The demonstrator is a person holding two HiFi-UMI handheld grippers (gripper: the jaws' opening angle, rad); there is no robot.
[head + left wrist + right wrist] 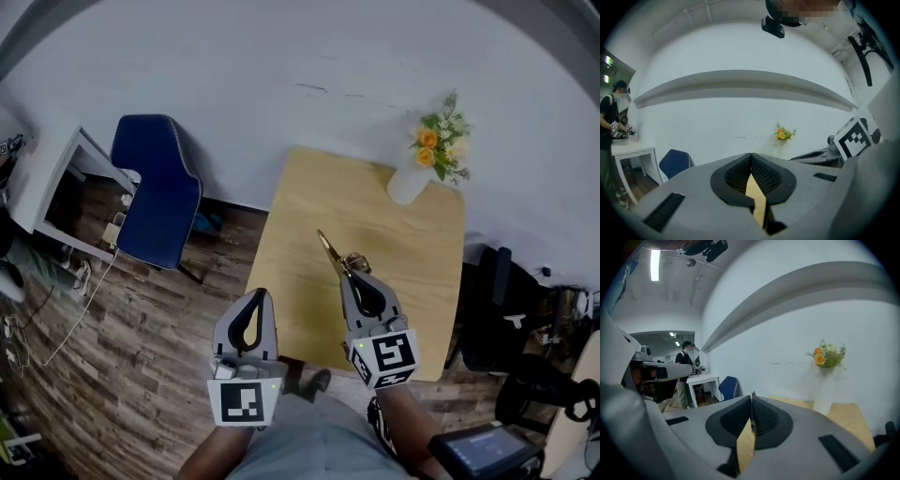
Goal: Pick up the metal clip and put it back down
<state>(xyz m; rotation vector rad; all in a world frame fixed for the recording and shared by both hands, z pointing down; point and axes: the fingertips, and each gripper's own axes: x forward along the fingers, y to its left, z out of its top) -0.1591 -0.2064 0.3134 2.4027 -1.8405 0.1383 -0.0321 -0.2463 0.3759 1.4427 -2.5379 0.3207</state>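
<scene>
A thin gold-coloured metal clip (330, 250) sticks out up and to the left from the tips of my right gripper (352, 272), which is shut on it above the middle of the light wooden table (412, 291). In the right gripper view the jaws (751, 401) are pressed together and only a thin sliver of the clip (753, 394) shows at their tips. My left gripper (255, 296) is shut with nothing in it, near the table's front left corner. In the left gripper view its pads (761, 176) meet with nothing between them.
A white vase of orange flowers (412, 178) stands at the table's far edge. A blue chair (156, 192) and a white desk (56, 178) are on the left over wood flooring. Black equipment (511, 309) crowds the right side. A person (686, 371) stands far off.
</scene>
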